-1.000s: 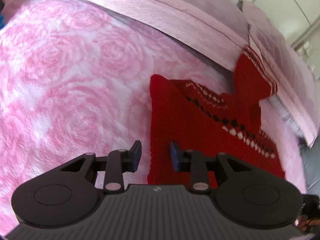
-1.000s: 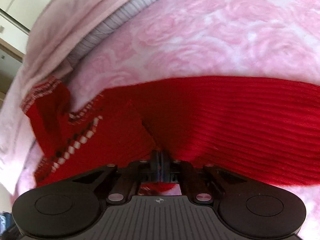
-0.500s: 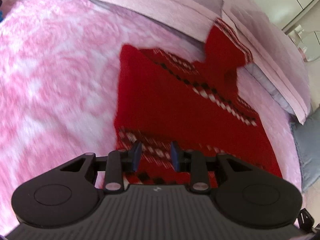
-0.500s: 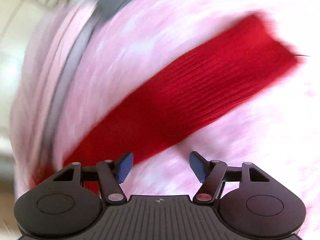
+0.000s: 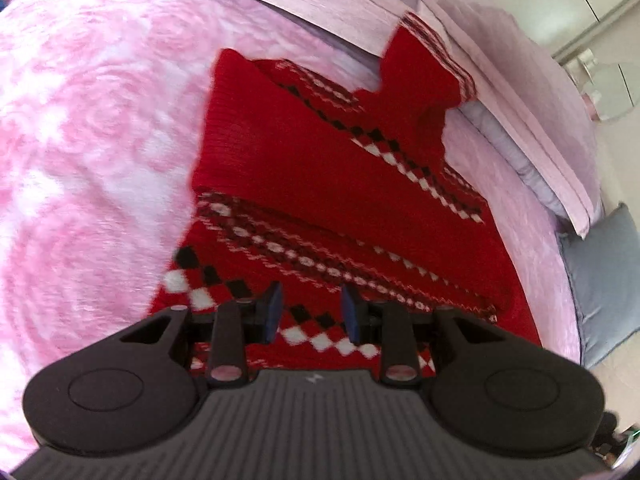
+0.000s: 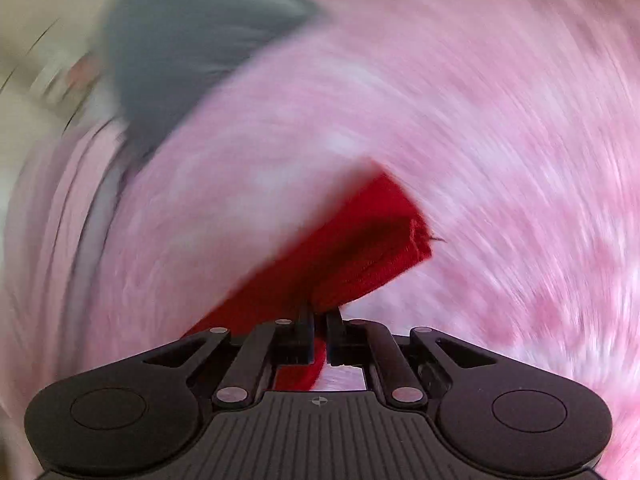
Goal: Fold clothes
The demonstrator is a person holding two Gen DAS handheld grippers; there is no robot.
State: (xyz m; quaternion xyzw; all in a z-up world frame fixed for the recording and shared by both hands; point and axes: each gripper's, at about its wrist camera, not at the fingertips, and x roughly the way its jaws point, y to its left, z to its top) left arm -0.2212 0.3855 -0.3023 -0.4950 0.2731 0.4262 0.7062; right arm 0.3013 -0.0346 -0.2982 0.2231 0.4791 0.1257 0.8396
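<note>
In the left wrist view, a red knitted sweater with bands of black-and-white diamonds and pale dotted stripes (image 5: pixel 320 184) lies spread on a fluffy pink blanket with a rose pattern (image 5: pixel 88 128) that covers a bed. The garment is partly folded: a plain red panel lies across its middle, with patterned bands showing above and below it, and one sleeve with a striped cuff (image 5: pixel 424 68) runs up against the pale lilac pillows (image 5: pixel 500 92) at the head of the bed. A grey-blue cushion (image 5: pixel 600 288) sits at the right edge, beside the bed. The left gripper (image 5: pixel 309 312) hangs just over the near, diamond-patterned edge of the sweater; its blue-padded fingers (image 5: pixel 273 310) are spread apart with nothing between them, and whether they touch the knit cannot be told. The right wrist view is heavily smeared by motion. Here the right gripper (image 6: pixel 319 330) has its fingers pressed almost together, pinching a fold of the red knit, and a strip of the fabric shows through the gap behind the fingertips. From the pinch, a flat, doubled corner of the sweater (image 6: pixel 360 248) reaches up and to the right over the pink blanket (image 6: pixel 500 140). A grey blurred shape (image 6: pixel 192 48), likely the cushion, fills the upper left, with pale lilac bedding (image 6: pixel 44 208) along the left edge.
</note>
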